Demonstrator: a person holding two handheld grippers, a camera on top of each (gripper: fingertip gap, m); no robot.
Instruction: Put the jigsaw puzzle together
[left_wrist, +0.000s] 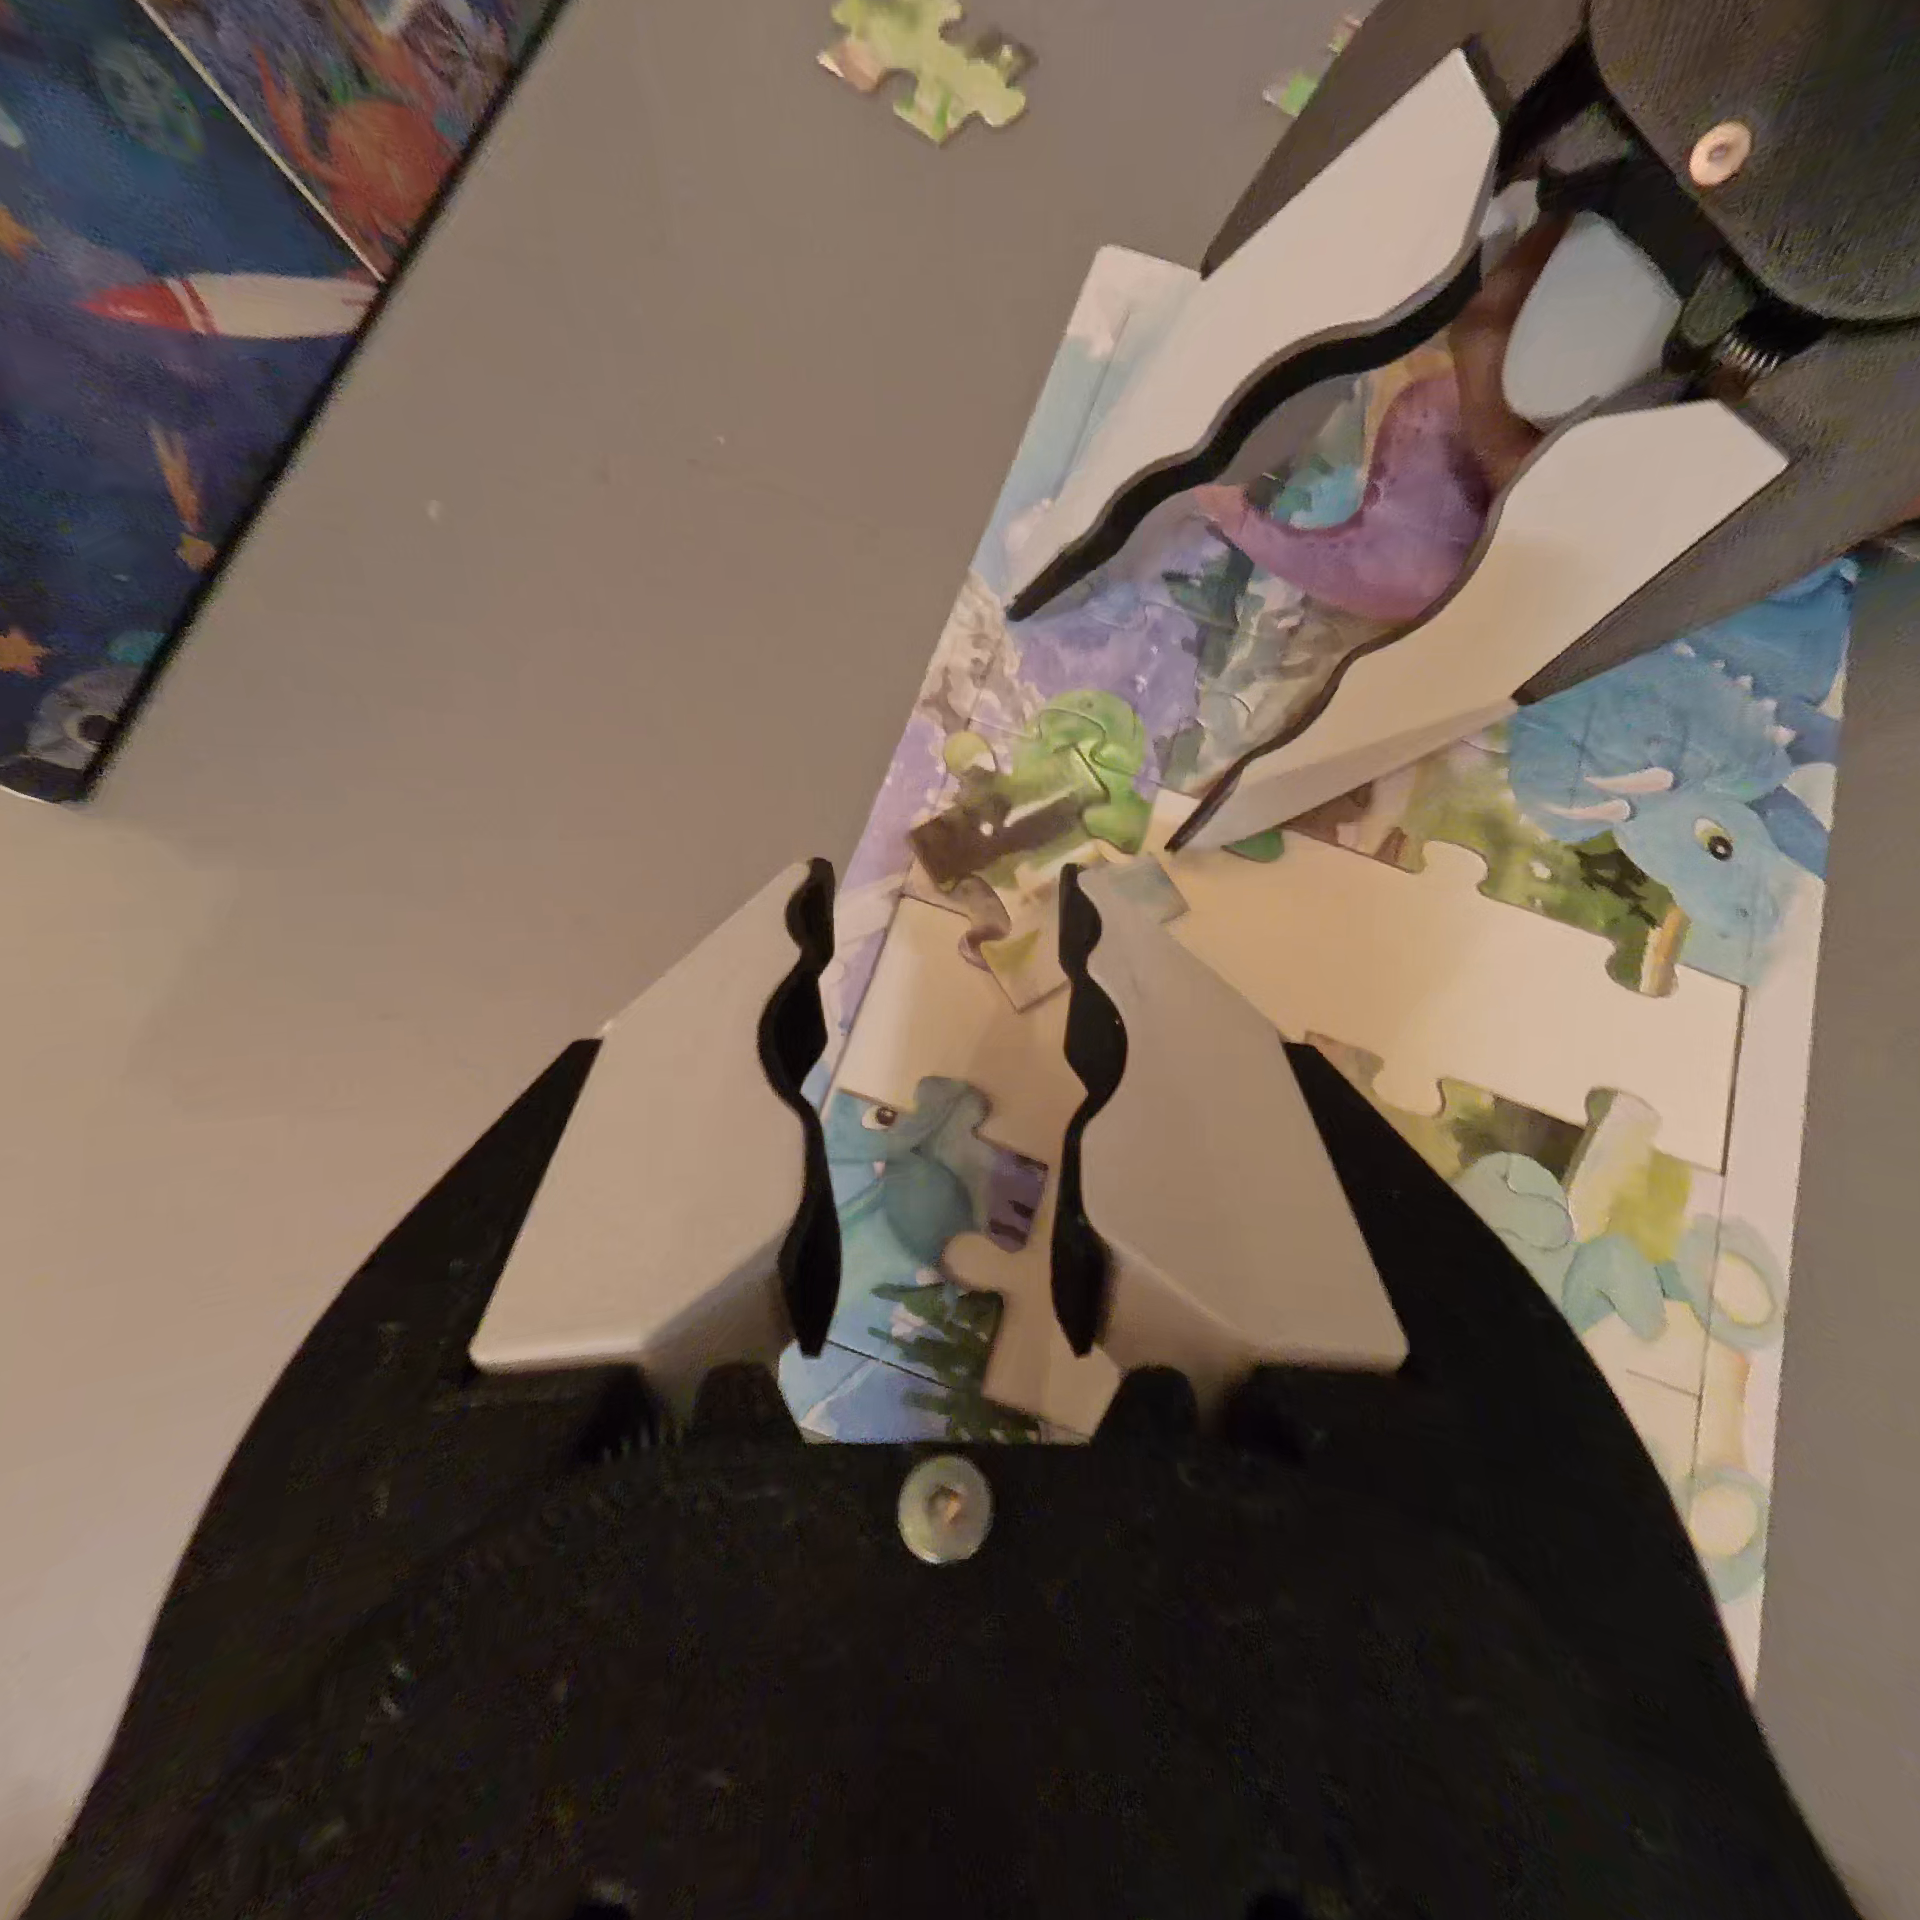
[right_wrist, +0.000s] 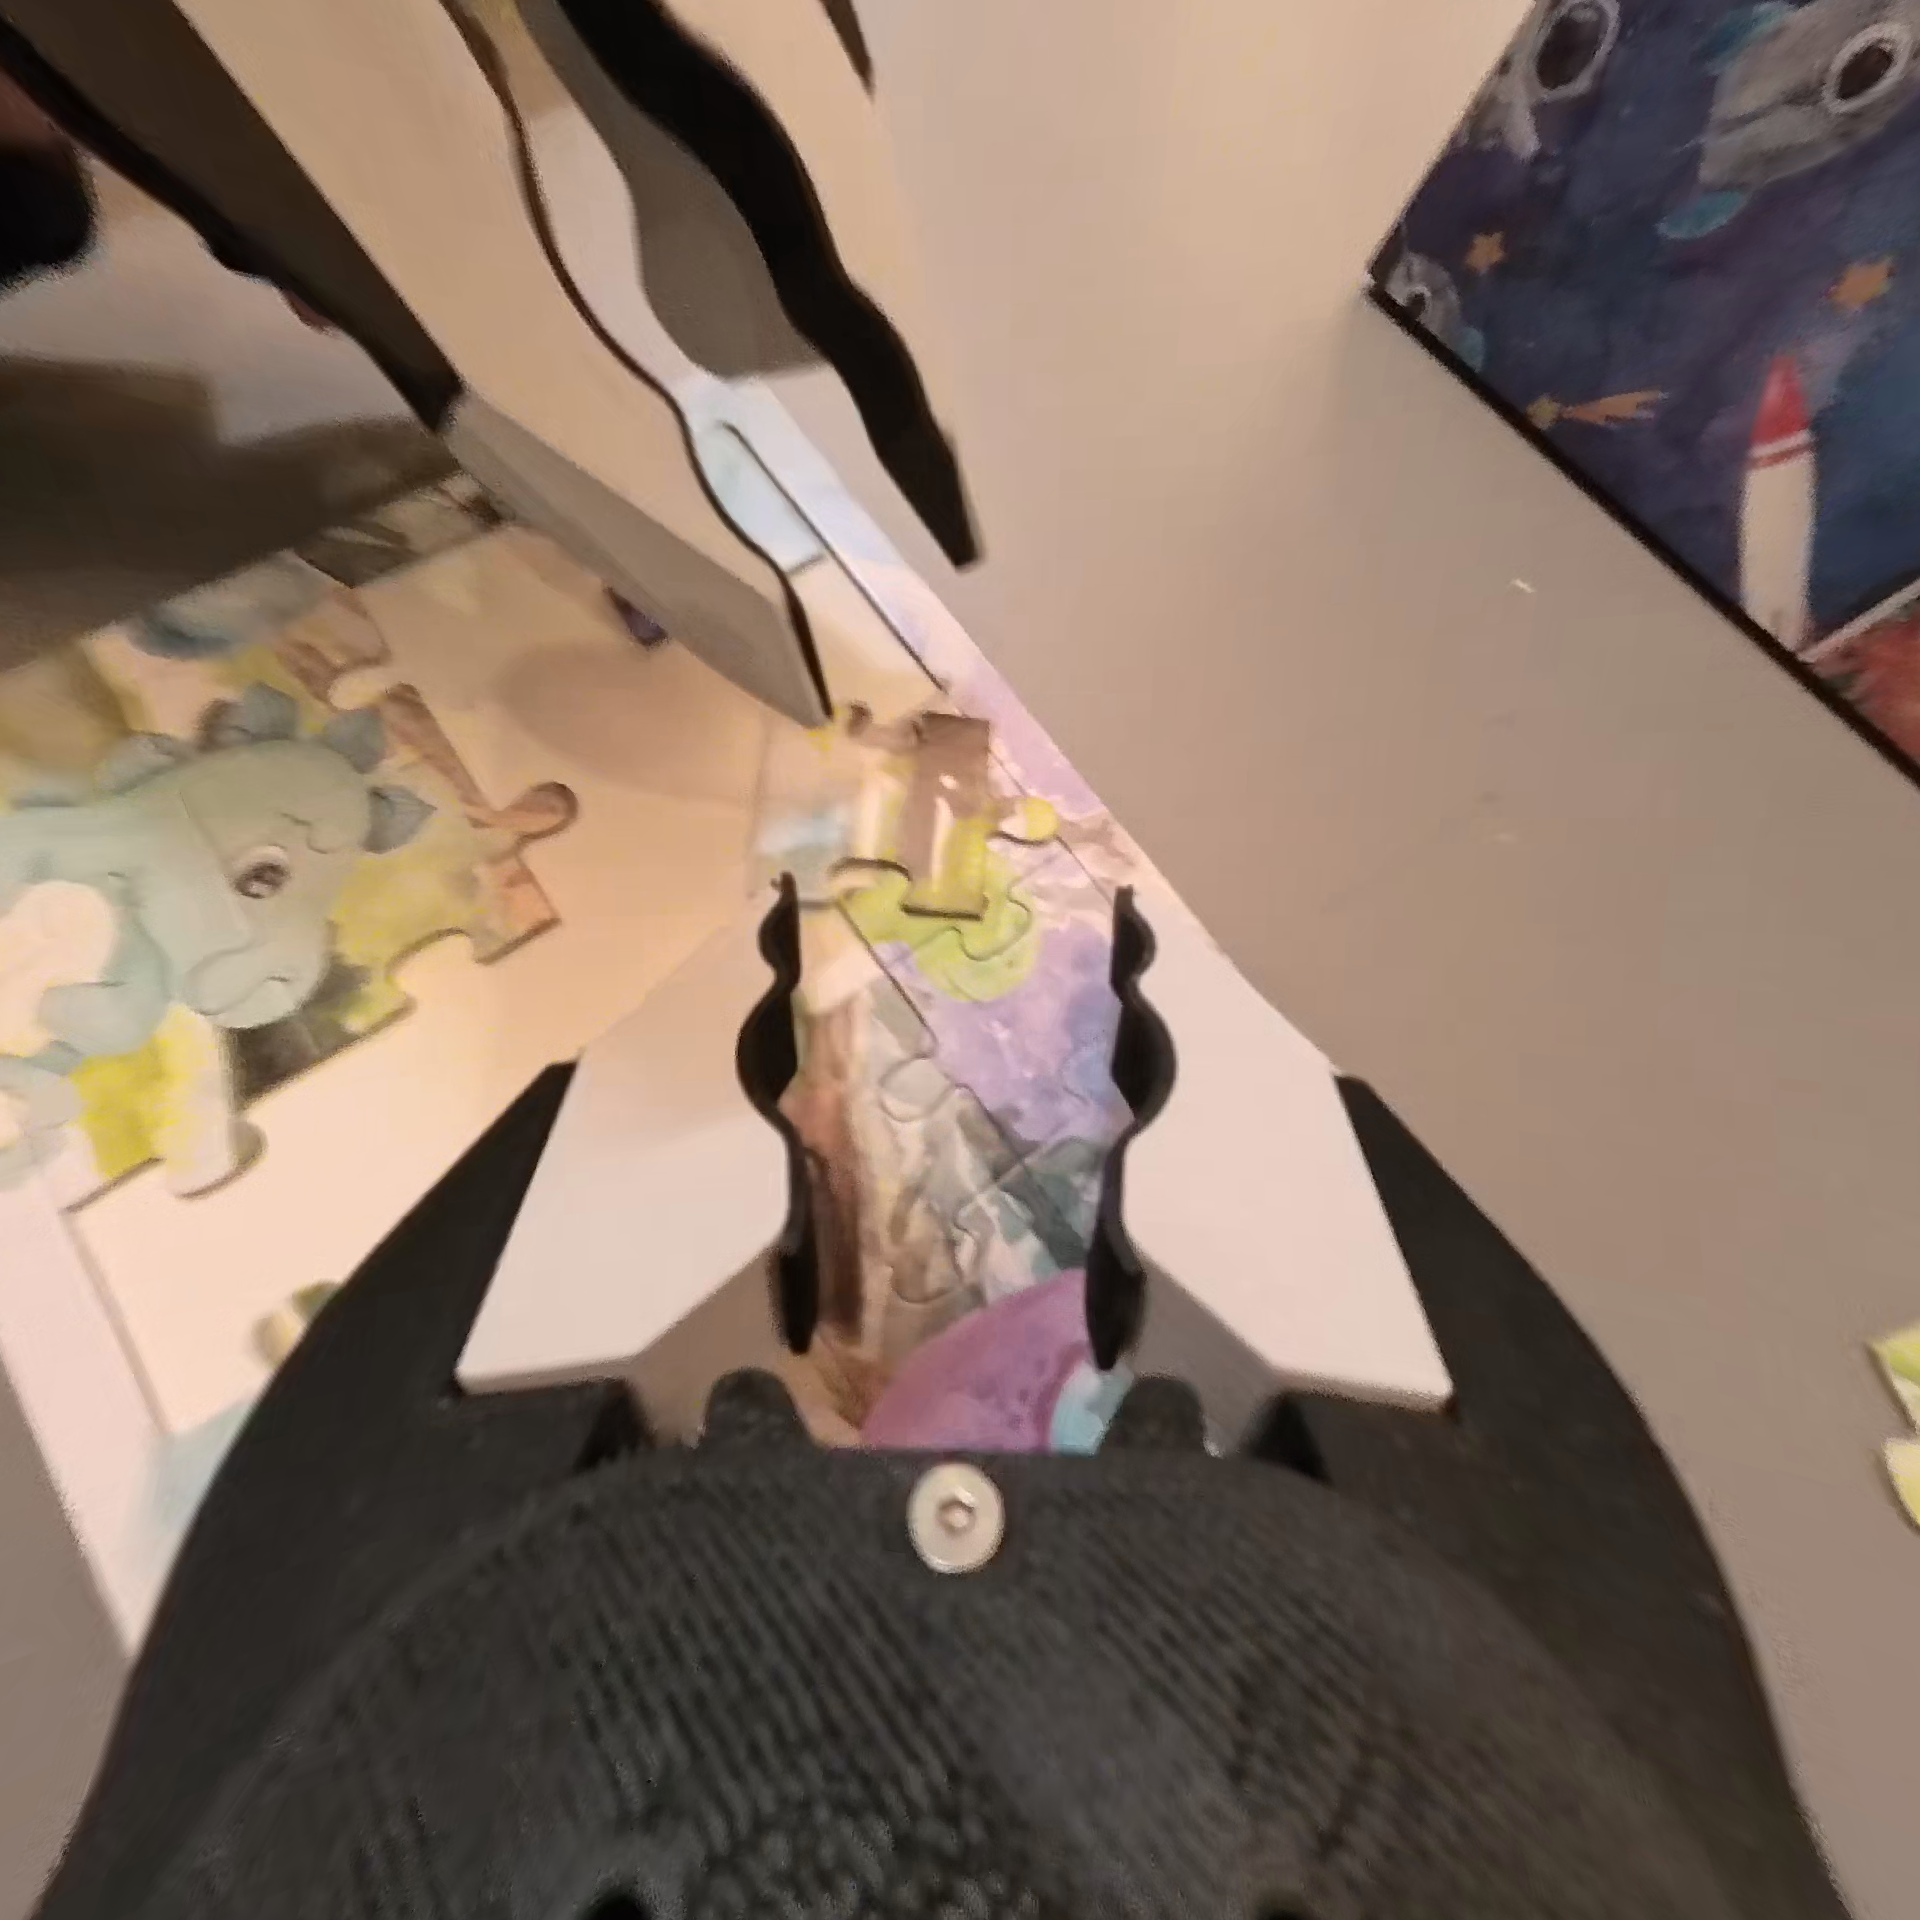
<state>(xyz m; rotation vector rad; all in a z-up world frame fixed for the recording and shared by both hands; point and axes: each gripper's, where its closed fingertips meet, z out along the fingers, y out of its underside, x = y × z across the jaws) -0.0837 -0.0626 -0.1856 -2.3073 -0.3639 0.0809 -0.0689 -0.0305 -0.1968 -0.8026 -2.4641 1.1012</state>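
Between the fingers of the left gripper (left_wrist: 945, 883), only a gap: jaws parted, nothing held, tips hovering low over the jigsaw puzzle tray (left_wrist: 1704, 1351). Just beyond those tips, a green-and-dark puzzle piece (left_wrist: 1023, 790), sitting tilted over the placed pieces rather than flush. Directly under the left fingers, a placed piece with a blue dinosaur (left_wrist: 914, 1153); to the right of it, bare white tray floor, then a patch of yellow-green pieces (left_wrist: 1558, 1195) near the tray's right border. Farther ahead and right, the right gripper (left_wrist: 1096, 717), reaching in from the upper right, jaws likewise apart and empty, its lower fingertip close by the tilted piece; whether touching, impossible to tell. Under its span, a purple dinosaur (left_wrist: 1382, 540); to its right, a blue horned dinosaur (left_wrist: 1662, 790). Far ahead on the grey table (left_wrist: 623, 520), a loose green piece (left_wrist: 935, 73). Off to the left, a dark-blue space-themed board (left_wrist: 156, 364) with a red-and-white rocket.

From the right wrist view, the right gripper (right_wrist: 951, 894) open over the purple area, the same tilted piece (right_wrist: 940, 821) just past its tips, the left gripper (right_wrist: 894, 634) coming down from the top left, blurred. To the left, a pale blue dinosaur (right_wrist: 239, 894) on joined pieces; at the right edge, loose green fragments (right_wrist: 1896, 1403); upper right, the space board (right_wrist: 1714, 312).
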